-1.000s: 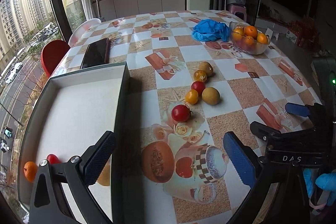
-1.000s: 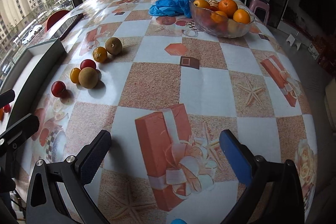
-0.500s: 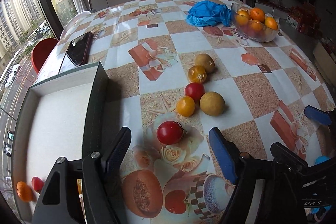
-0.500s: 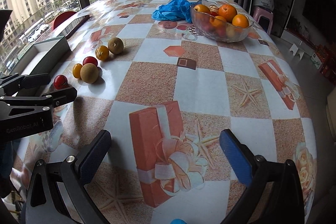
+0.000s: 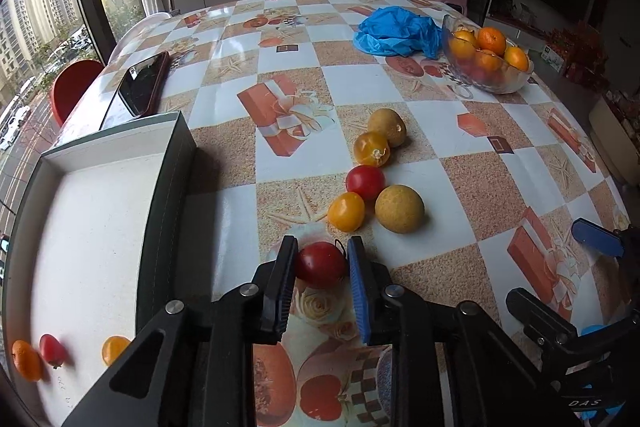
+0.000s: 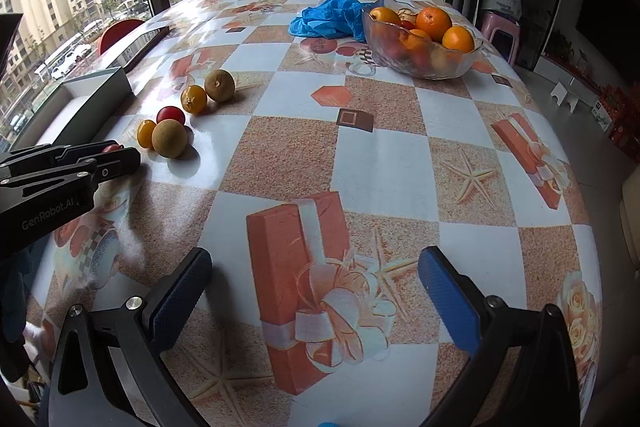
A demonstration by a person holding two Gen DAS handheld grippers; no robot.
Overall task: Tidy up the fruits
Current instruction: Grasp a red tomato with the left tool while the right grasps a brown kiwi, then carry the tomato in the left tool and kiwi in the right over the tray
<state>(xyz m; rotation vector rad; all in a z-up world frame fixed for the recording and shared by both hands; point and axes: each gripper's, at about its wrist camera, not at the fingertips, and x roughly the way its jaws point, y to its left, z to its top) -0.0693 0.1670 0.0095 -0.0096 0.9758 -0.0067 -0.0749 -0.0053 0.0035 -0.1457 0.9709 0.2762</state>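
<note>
The left hand-held gripper (image 5: 321, 263) is closing its jaws on the small red fruit (image 5: 321, 264) nearest the person, and from here both pads look to be touching its sides already, one on the left and one on the right. The fruit sits on the worktop (image 5: 416, 115), just right of the open white box (image 5: 100, 227). That box holds three small fruits in its near left corner. The right hand-held gripper (image 6: 316, 301) hangs spread wide over a bare patch of the patterned cloth, pinching nothing.

To my eye the step in hand is the pick of this red fruit, with the box as its likely home. I would squeeze only enough to hold; a fruit this small and smooth looks soft-skinned and may bruise or squirt out forward if pinched hard. The pads sit near its widest part, which is good; a grip any higher would likely let it slip.

Lift straight up first. The yellow fruit (image 5: 346, 211) and the round tan one (image 5: 399, 209) lie just beyond the fingertips, close enough that a forward nudge could set them rolling. Then carry it left, high enough to clear the dark wall of the box, and set it down beside the three already there rather than dropping it.

The glass bowl (image 5: 486, 61) of oranges stands well apart at the far right, out of the way.
</note>
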